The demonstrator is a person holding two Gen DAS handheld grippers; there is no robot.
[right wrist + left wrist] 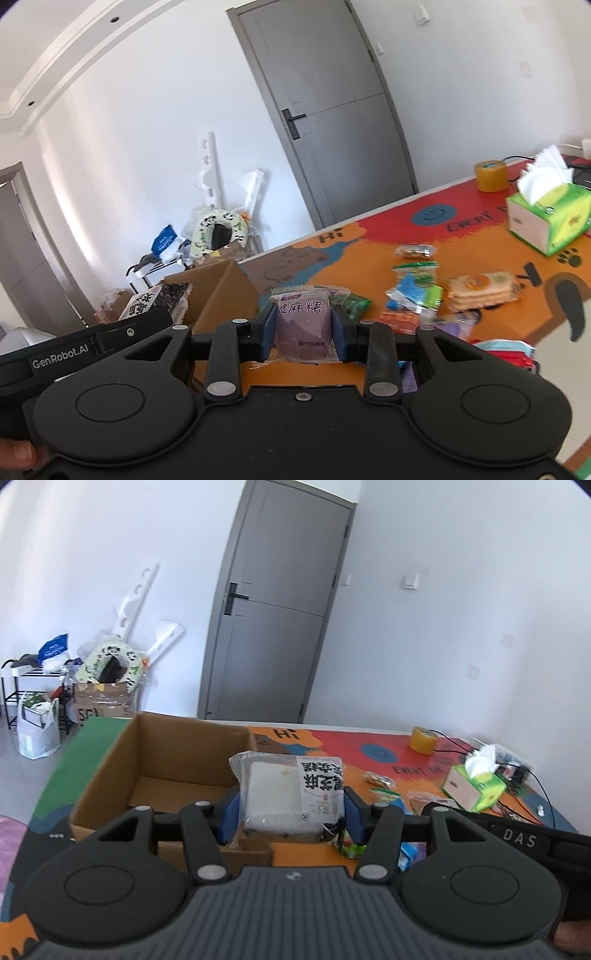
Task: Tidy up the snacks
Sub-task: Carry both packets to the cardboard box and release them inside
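Above the table (480,258), left tool (290,814) grips a white cake packet (291,794); right tool (303,330), beside "GenRobot.AI" lettering, clamps a purple mochi packet (303,326).

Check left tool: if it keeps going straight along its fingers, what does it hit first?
Probably the cardboard box. The left tool, shut on a white cake packet, points slightly down over the box's near right corner, towards its open inside. Depth is unclear; it might pass over the far wall.

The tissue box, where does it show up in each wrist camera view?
Left wrist: tissue box sits at the right, on the table's far right side.
Right wrist: tissue box sits at the upper right edge, on the table.
Shared landmark: the yellow tape roll stands just behind it in both.
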